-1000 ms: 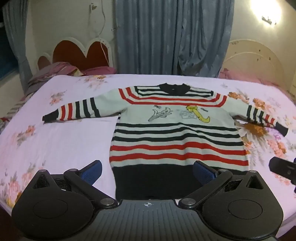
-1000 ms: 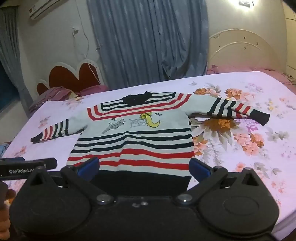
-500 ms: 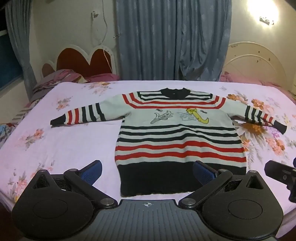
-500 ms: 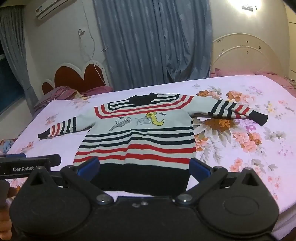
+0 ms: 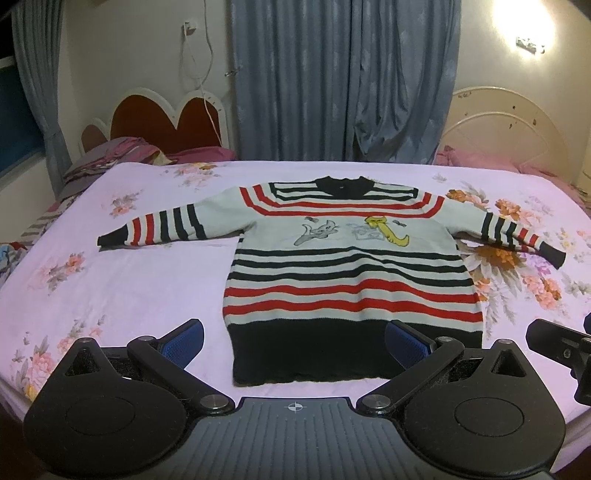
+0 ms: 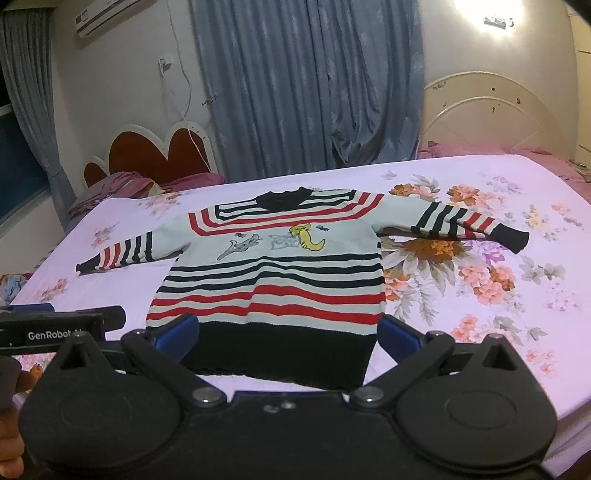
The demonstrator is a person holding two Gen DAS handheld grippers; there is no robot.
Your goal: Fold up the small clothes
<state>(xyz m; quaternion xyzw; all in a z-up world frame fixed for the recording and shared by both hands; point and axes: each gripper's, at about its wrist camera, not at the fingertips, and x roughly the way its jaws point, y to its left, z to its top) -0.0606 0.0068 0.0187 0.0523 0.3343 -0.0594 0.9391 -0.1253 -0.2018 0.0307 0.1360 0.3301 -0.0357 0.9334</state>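
Blue curtains [image 5: 343,81] on pale wall; heart-shaped headboard [image 5: 162,123]; floral bedsheet [image 6: 480,266]; possibly air conditioner [image 6: 107,16].

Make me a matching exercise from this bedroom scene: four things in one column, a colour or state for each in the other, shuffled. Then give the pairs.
Things:
1. sweater
2. curtain
3. left gripper
4. bedsheet

Descriptions:
A. blue-grey, hanging behind the bed
B. pink with flower prints
C. open, holding nothing
D. striped, spread flat with sleeves out

Pairs: 1-D, 2-A, 3-C, 4-B
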